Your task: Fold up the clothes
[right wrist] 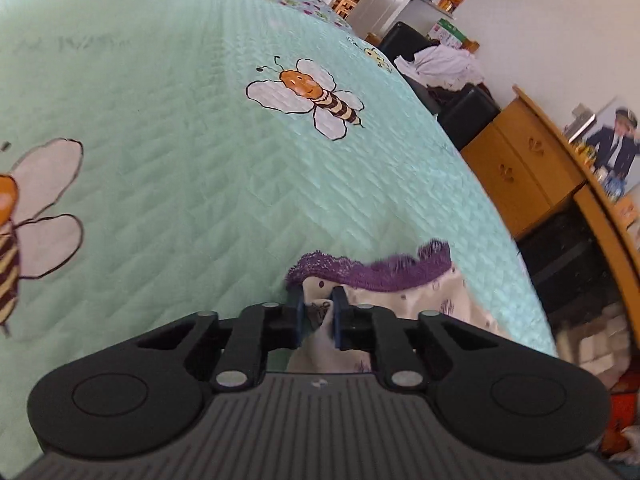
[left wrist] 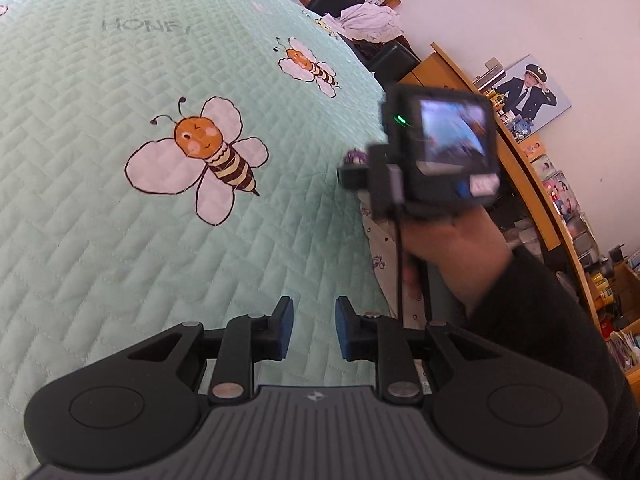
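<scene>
A mint-green quilted bedspread [left wrist: 100, 208] covers the bed and fills the left and middle of both views; it carries large cartoon bees [left wrist: 200, 152] and, farther off, faint grey lettering [left wrist: 146, 26]. Above it in the left wrist view the left tongs [left wrist: 314, 330] hang with their blue pads apart and only bare quilt showing through the gap — nothing is held. To their right, the person's right hand [left wrist: 452, 244], in a dark sleeve [left wrist: 540, 320], carries the other tool, whose small screen [left wrist: 456, 136] faces the camera. In the right wrist view the right tongs [right wrist: 318, 314] are closed on a fold of the garment [right wrist: 400, 300] — a white piece with small purple print and a purple lace trim [right wrist: 372, 270] along its far edge. The garment sits at the near right edge of the bed, bunched at the pads and spreading rightward toward the side of the mattress; the same cloth shows in the left wrist view as a pale strip [left wrist: 380, 248] below the right hand. Farther right, beyond the bed, stand black seats with a heap of pale laundry [right wrist: 444, 64] on them, then a wooden cabinet [right wrist: 516, 168] against the white wall, and a photograph [left wrist: 524, 92] propped on top of it.
</scene>
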Demonstrator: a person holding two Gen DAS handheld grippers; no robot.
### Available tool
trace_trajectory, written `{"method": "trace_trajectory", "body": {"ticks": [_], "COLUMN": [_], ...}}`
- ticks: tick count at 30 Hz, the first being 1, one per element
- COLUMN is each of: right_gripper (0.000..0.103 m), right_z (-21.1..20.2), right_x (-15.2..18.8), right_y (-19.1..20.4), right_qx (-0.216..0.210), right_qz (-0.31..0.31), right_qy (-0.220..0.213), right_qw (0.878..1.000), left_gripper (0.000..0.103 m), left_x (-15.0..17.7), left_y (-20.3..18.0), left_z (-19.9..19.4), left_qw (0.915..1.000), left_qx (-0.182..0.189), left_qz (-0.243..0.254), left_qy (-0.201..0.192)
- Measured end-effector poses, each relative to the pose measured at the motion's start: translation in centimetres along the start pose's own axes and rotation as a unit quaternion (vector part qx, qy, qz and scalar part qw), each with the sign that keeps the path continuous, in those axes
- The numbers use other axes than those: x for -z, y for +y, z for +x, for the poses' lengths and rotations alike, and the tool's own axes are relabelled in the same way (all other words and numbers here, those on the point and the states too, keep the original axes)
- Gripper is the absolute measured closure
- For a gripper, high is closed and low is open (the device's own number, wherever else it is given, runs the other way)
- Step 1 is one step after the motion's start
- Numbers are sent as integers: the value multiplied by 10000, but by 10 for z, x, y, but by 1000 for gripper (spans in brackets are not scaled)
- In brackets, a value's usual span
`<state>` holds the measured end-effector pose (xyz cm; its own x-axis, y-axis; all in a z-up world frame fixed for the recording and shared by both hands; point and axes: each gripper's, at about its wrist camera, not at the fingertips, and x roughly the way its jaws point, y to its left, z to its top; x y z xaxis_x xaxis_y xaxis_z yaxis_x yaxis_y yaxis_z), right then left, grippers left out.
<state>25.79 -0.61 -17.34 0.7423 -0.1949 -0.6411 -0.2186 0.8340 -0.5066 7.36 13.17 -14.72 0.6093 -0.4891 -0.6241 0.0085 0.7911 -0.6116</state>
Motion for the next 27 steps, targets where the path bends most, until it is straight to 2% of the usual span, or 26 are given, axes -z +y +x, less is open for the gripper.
{"method": "trace_trajectory", "body": {"ticks": [2,4,6,7,8,10,12,15,18,19,20,24,25,26,27], "right_gripper": [98,99,84,63,57,58,58,58,58,59,66,70,81,103,103], "right_z": [9,12,13,10,4,-12,-32,-57,-47,-36,-23,45,62,76,90], "right_x": [-8,-20,-26,-26,-22,-11,2,22,40,46,53,64,67,71,75], "right_y": [3,-12,-26,-30,-30,-28,-36,-71,-129,-151,-170,-209,-214,-220,-227], "right_qx": [117,-18,-356,-551,-743,-1172,-1530,-1931,-2351,-2549,-2747,-3425,-3407,-3296,-3185], "right_qz": [-18,485,997,1156,1197,1227,1425,2088,3028,3358,3673,4051,4154,4299,4443], "right_qy": [48,-117,-198,-251,-367,-689,-1009,-1317,-1138,-993,-834,176,353,442,530], "right_qw": [9999,9988,9942,9915,9893,9831,9727,9496,9166,9013,8847,8475,8427,8394,8357], "left_gripper": [80,80,80,80,79,79,79,78,71,71,71,71,71,71,71], "left_x": [2,5,7,8,8,9,11,14,14,12,11,5,4,5,6], "left_y": [1,0,-2,-4,-7,-12,-20,-35,-54,-61,-68,-101,-108,-114,-119], "left_z": [-1,-1,1,2,4,7,9,12,19,24,30,62,73,83,92], "left_qw": [10000,10000,9999,9999,9998,9998,9995,9984,9963,9955,9945,9888,9875,9861,9848], "left_qx": [-28,-62,-93,-99,-96,-77,-8,128,250,313,375,591,604,610,609], "left_qz": [-24,-17,17,37,58,114,226,478,761,834,916,1285,1352,1416,1469], "left_qy": [-1,38,98,122,140,175,210,257,298,318,343,476,545,621,693]}}
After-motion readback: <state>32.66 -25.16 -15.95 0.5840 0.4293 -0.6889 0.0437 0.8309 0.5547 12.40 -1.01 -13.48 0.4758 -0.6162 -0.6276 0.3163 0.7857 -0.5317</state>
